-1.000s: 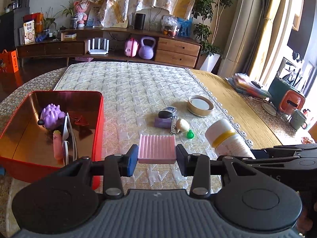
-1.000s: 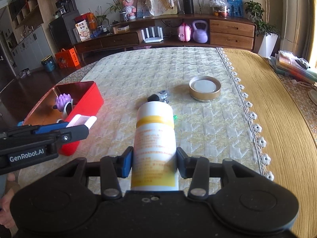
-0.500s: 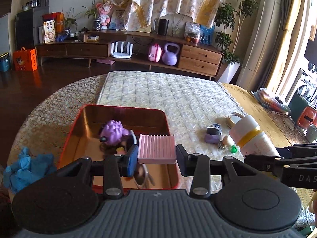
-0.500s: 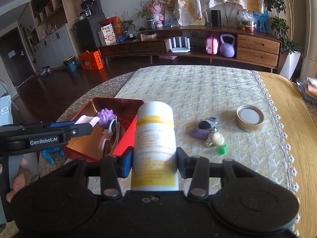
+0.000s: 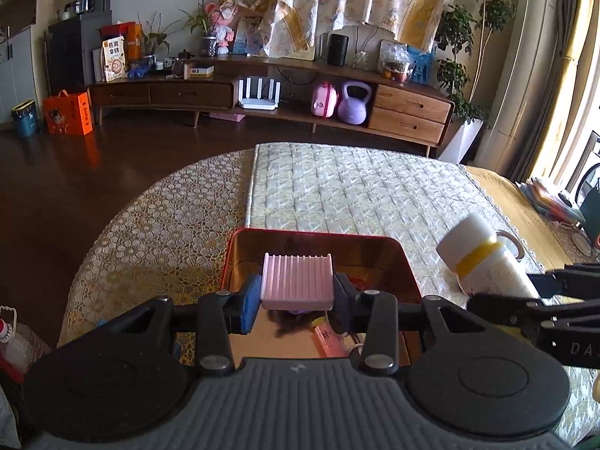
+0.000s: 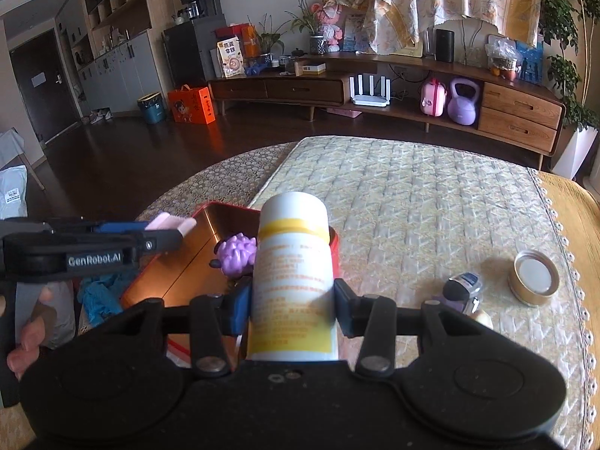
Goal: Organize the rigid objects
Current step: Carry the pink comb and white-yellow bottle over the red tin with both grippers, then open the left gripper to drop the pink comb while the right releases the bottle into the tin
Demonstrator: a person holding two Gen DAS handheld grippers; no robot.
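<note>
My left gripper (image 5: 297, 296) is shut on a pink ribbed soap dish (image 5: 297, 275) and holds it above the red tray (image 5: 397, 255). My right gripper (image 6: 292, 302) is shut on a white bottle with a yellow band (image 6: 292, 262), held over the tray's right rim (image 6: 333, 242). The bottle (image 5: 483, 260) also shows at the right of the left wrist view. A purple spiky toy (image 6: 236, 253) and a pink tube (image 5: 330, 341) lie in the tray. The left gripper with the soap dish (image 6: 170, 223) shows at the left of the right wrist view.
On the quilted mat (image 6: 412, 195) lie a round gold-rimmed lid (image 6: 534, 277) and a small cluster of a grey-blue gadget (image 6: 463, 287) and a pale egg-shaped piece (image 6: 483, 318). A blue cloth (image 6: 99, 294) lies left of the tray. The round table's edge (image 5: 123, 217) drops to dark floor.
Both grippers moved left with their loads. The soap dish went from over the mat to above the tray's middle; the bottle came over the tray's right rim.
</note>
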